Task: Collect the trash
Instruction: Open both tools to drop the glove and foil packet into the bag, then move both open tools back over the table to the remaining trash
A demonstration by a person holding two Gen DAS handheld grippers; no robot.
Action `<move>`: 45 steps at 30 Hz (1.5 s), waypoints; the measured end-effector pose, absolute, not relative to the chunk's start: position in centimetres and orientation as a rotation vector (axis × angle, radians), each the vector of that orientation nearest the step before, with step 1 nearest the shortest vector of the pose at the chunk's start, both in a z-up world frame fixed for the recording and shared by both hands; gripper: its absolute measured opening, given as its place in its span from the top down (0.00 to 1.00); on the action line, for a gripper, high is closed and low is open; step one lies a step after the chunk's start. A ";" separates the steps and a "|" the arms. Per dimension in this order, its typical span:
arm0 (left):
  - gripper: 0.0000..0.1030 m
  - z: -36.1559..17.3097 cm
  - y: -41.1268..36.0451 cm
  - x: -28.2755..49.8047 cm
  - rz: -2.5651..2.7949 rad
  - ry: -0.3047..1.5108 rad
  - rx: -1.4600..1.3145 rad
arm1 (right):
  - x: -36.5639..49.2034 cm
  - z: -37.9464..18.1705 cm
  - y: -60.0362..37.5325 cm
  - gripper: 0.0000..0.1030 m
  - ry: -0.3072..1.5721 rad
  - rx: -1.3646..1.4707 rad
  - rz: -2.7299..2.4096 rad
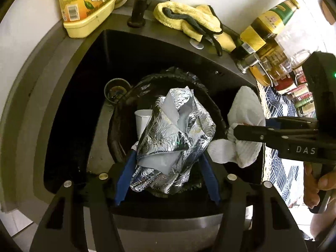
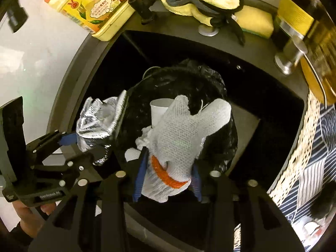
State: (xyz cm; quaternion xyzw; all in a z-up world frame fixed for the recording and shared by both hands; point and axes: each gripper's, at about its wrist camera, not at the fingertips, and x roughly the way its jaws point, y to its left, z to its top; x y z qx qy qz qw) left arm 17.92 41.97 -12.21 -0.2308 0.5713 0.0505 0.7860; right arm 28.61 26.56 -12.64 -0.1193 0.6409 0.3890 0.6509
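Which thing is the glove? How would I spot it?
Find the dark sink with the black trash bag standing in it. Right above the bag's opening, the right gripper pinches a white knitted glove. Its orange cuff band marks it out from the shiny crumpled foil beside it and the plain white paper cup behind it.

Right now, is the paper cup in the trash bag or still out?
In. The white paper cup stands inside the black trash bag, below the held glove.
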 end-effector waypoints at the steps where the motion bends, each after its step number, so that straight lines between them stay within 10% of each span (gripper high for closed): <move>1: 0.38 -12.5 42.0 18.2 0.110 1.243 -0.498 | 28.9 -12.8 26.7 0.49 1.460 -0.272 0.872; 3: 0.36 -13.1 41.8 18.8 0.135 1.268 -0.450 | 29.2 -12.8 26.6 0.34 1.464 -0.264 0.859; 45: 0.23 -9.7 36.8 15.6 0.104 1.250 -0.339 | 26.2 -10.6 15.6 0.20 1.444 -0.072 0.718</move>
